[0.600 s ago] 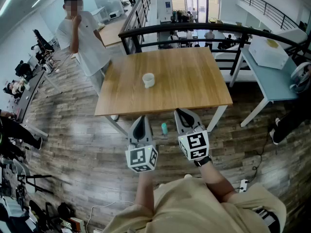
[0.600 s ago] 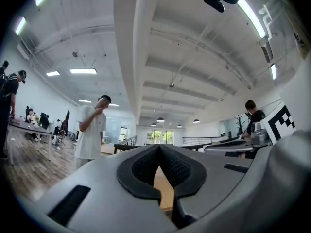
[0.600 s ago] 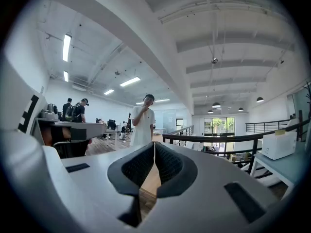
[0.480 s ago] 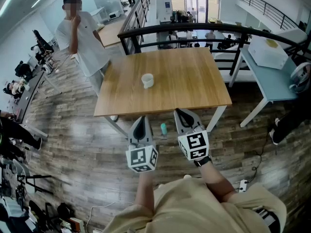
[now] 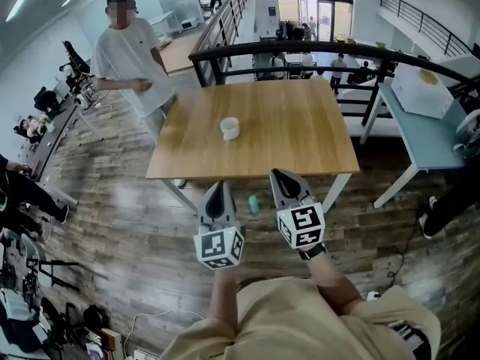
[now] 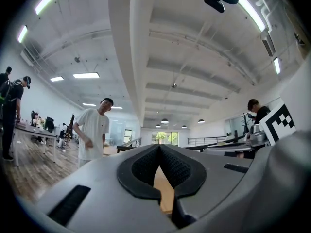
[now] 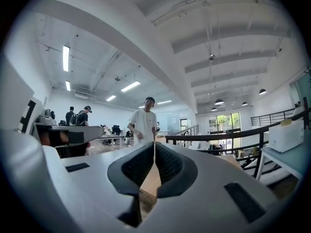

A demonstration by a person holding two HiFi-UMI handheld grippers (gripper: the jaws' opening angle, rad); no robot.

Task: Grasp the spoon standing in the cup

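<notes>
A small white cup stands on the wooden table, left of its middle. I cannot make out a spoon in it from here. Both grippers hang side by side in front of the table's near edge, well short of the cup. My left gripper is shut, its tips meeting with nothing between them. My right gripper is shut and empty too. Each gripper view shows only a strip of tabletop past the jaws, and no cup.
A person in a white T-shirt stands at the table's far left corner. A dark railing runs behind the table. A pale blue table with a white box stands at the right. A small teal object lies on the floor.
The standing person has lowered a hand from the face and reached it out to the side. Both grippers stay where they were.
</notes>
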